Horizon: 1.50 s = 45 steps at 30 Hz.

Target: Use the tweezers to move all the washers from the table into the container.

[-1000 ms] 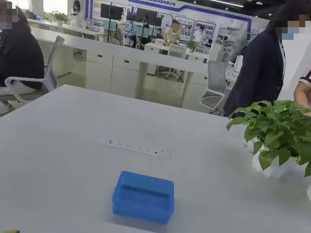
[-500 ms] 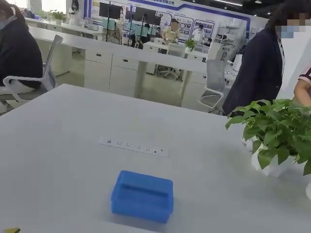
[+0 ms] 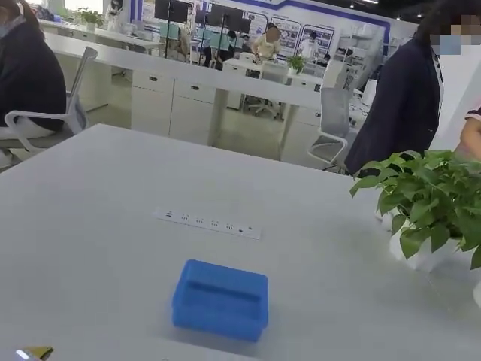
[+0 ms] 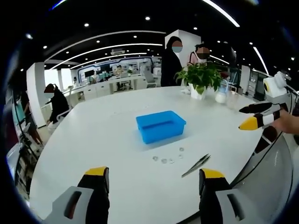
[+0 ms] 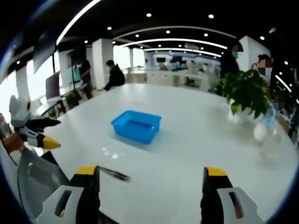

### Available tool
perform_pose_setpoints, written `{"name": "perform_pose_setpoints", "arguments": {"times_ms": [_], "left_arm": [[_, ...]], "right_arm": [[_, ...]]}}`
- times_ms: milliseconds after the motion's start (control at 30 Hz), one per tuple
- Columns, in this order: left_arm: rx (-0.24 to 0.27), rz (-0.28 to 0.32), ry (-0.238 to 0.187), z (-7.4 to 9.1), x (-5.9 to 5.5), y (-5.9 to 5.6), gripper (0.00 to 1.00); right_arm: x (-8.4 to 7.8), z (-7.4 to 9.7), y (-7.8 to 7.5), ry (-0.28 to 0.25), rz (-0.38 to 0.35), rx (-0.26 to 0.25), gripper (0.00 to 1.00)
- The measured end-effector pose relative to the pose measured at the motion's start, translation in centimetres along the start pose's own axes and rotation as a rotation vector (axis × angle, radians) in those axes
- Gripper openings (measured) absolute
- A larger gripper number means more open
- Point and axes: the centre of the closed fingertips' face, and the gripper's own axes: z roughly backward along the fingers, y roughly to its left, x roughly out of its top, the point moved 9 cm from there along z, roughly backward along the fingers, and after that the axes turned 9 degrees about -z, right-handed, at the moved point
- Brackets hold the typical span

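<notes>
On the white tabletop [image 4: 93, 140], the tweezers [image 4: 196, 165] lie at the near edge, close beside the small washers [image 4: 167, 158]; the blue container [image 4: 160, 125] stands farther behind them. Both the left gripper [image 4: 152, 175] and the right gripper [image 5: 152, 175] hold nothing, jaws wide. I think it is best to close one across the tweezers' middle, squarely, so they cannot rotate.

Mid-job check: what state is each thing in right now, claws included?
container: upright, open-topped, no washers seen inside.
washers: loose on the table, outside the container.
tweezers: lying flat on the table, not gripped.
left claw: open, empty.
right claw: open, empty.
</notes>
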Motion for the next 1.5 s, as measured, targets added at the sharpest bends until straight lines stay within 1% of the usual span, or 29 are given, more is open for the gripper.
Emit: {"name": "perform_pose_setpoints", "arguments": {"times_ms": [33,67,167,233,267,300,367,400,500,567,633,667,700,767,800,833,867,933,1000,1067,1100,1133,1167,1200,1267,1367,1433,1467,1500], "left_arm": [[-0.025,-0.001,-0.002,-0.3,0.0,-0.1,0.73],[-0.039,0.0,0.0,-0.5,0.0,-0.2,0.7],[-0.109,-0.015,0.012,-1.4,0.2,-0.7,0.62],[-0.14,-0.023,0.014,-1.9,0.2,-1.0,0.56],[-0.16,-0.029,0.016,-2.2,0.2,-1.2,0.55],[-0.166,-0.032,0.017,-2.5,0.3,-1.2,0.55],[-0.194,-0.046,0.024,-3.1,0.2,-1.4,0.54],[-0.214,-0.056,0.033,-3.4,0.2,-1.6,0.54],[-0.255,-0.088,0.055,-3.9,-0.1,-1.8,0.49],[-0.293,-0.112,0.079,-4.5,-0.4,-2.1,0.46],[-0.323,-0.135,0.094,-5.3,-0.8,-2.3,0.43],[-0.337,-0.15,0.114,-5.8,-1.0,-2.3,0.43],[-0.344,-0.158,0.115,-6.2,-1.2,-2.4,0.43],[-0.383,-0.173,0.132,-7.0,-1.5,-2.5,0.37],[-0.393,-0.185,0.138,-7.3,-1.6,-2.6,0.35],[-0.406,-0.221,0.151,-7.8,-1.7,-2.7,0.34],[-0.417,-0.242,0.16,-8.1,-1.8,-2.8,0.32],[-0.465,-0.265,0.196,-8.9,-2.0,-3.1,0.31],[-0.497,-0.301,0.201,-9.6,-2.1,-3.4,0.28],[-0.491,-0.307,0.204,-10.5,-2.2,-3.6,0.2],[-0.486,-0.32,0.216,-10.9,-2.3,-3.6,0.17],[-0.499,-0.371,0.213,-11.2,-2.3,-3.6,0.15],[-0.51,-0.379,0.215,-11.4,-2.4,-3.8,0.14],[-0.531,-0.374,0.227,-11.6,-2.5,-4.0,0.14],[-0.539,-0.369,0.233,-11.9,-2.6,-4.2,0.13],[-0.557,-0.402,0.237,-12.3,-2.8,-4.6,0.09],[-0.596,-0.439,0.243,-12.5,-3.0,-5.0,0.08],[-0.602,-0.439,0.254,-12.6,-3.1,-5.0,0.09],[-0.607,-0.448,0.22,-12.7,-2.8,-5.0,0.07]], "right_arm": [[0.0,-0.1,0.0,0.006,0.0,0.001,0.9],[0.0,-0.2,0.0,0.01,0.004,0.001,0.9],[-0.1,-0.4,0.1,0.02,0.01,0.002,0.89],[-0.1,-0.5,0.1,0.027,0.013,0.001,0.89],[-0.1,-0.5,0.1,0.028,0.013,-0.001,0.89],[-0.1,-0.5,0.1,0.028,0.012,-0.001,0.89],[0.0,-0.5,0.1,0.024,0.005,-0.003,0.89],[-0.1,-0.6,0.1,0.022,0.0,-0.002,0.89],[-0.2,-0.6,0.2,0.024,-0.006,-0.001,0.88],[-0.4,-0.8,0.3,0.033,-0.003,0.001,0.88],[-0.7,-0.9,0.4,0.048,0.004,0.003,0.88],[-0.8,-1.0,0.4,0.054,0.007,0.004,0.88],[-0.8,-1.0,0.4,0.057,0.008,0.005,0.88],[-0.9,-1.2,0.4,0.063,0.008,0.006,0.87],[-0.9,-1.2,0.4,0.065,0.009,0.008,0.87],[-0.9,-1.3,0.4,0.07,0.01,0.01,0.87],[-0.9,-1.4,0.5,0.073,0.011,0.011,0.87],[-1.0,-1.6,0.6,0.079,0.017,0.016,0.87],[-1.0,-1.8,0.8,0.086,0.023,0.02,0.87],[-1.0,-2.0,0.8,0.091,0.024,0.021,0.87],[-1.1,-2.1,0.9,0.093,0.023,0.023,0.86],[-1.1,-2.2,0.9,0.095,0.022,0.027,0.86],[-1.1,-2.2,1.1,0.096,0.022,0.029,0.86],[-1.1,-2.3,1.3,0.095,0.024,0.031,0.86],[-1.1,-2.3,1.4,0.101,0.026,0.035,0.86],[-1.3,-2.4,1.6,0.107,0.027,0.041,0.86],[-1.4,-2.4,1.7,0.11,0.026,0.05,0.86],[-1.4,-2.5,1.9,0.112,0.027,0.057,0.86],[-1.4,-2.5,2.0,0.114,0.027,0.061,0.85]]}}
